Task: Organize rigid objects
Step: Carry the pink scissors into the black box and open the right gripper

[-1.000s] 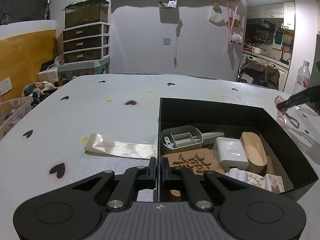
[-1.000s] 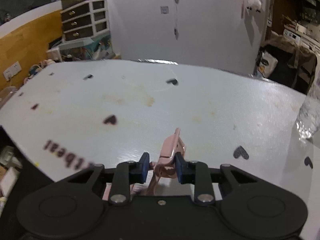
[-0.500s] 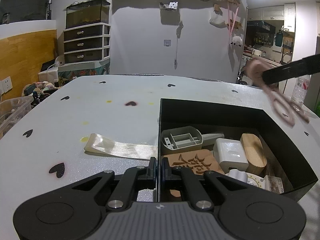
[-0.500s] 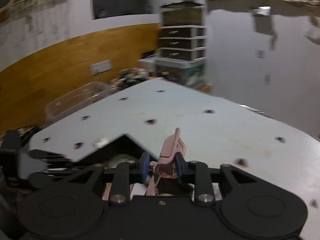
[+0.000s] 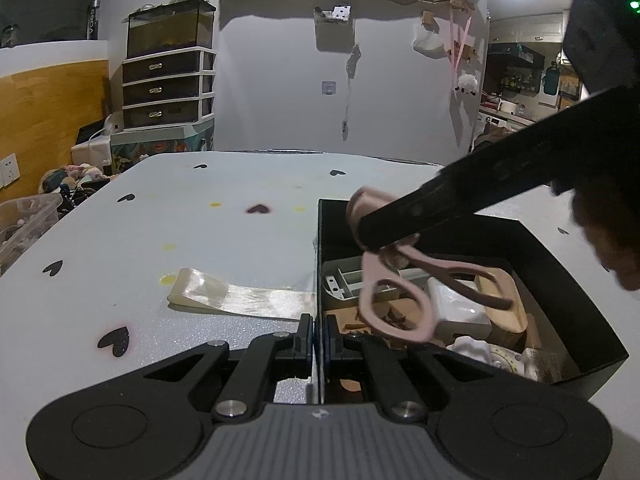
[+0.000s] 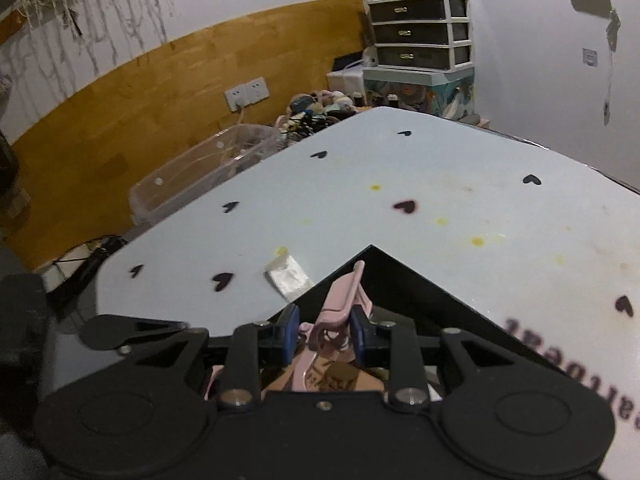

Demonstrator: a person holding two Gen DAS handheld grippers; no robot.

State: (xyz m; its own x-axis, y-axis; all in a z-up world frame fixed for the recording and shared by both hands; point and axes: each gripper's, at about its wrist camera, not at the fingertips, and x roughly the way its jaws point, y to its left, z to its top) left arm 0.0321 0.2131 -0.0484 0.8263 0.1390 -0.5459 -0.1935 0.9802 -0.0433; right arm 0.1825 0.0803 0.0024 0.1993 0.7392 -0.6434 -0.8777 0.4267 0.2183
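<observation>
My right gripper [image 6: 323,330] is shut on pink scissors [image 6: 340,300] and holds them over the black box [image 6: 408,280]. In the left wrist view the scissors [image 5: 394,292] hang handles down above the box [image 5: 560,264], under the right gripper's finger [image 5: 480,200]. The box holds a grey plastic part [image 5: 340,280], a white adapter [image 5: 456,308], a wooden piece [image 5: 504,308] and a carved wooden plaque [image 5: 352,316]. My left gripper [image 5: 319,334] is shut on the box's near left wall.
A shiny ribbon strip [image 5: 240,294] lies on the white table [image 5: 180,220] left of the box; it also shows in the right wrist view [image 6: 290,276]. A clear plastic bin [image 6: 208,172] stands beyond the table's left edge. Black heart marks dot the table.
The right gripper has swung left with the scissors, from beside the box's right side to above its inside. The left gripper has stayed on the box wall.
</observation>
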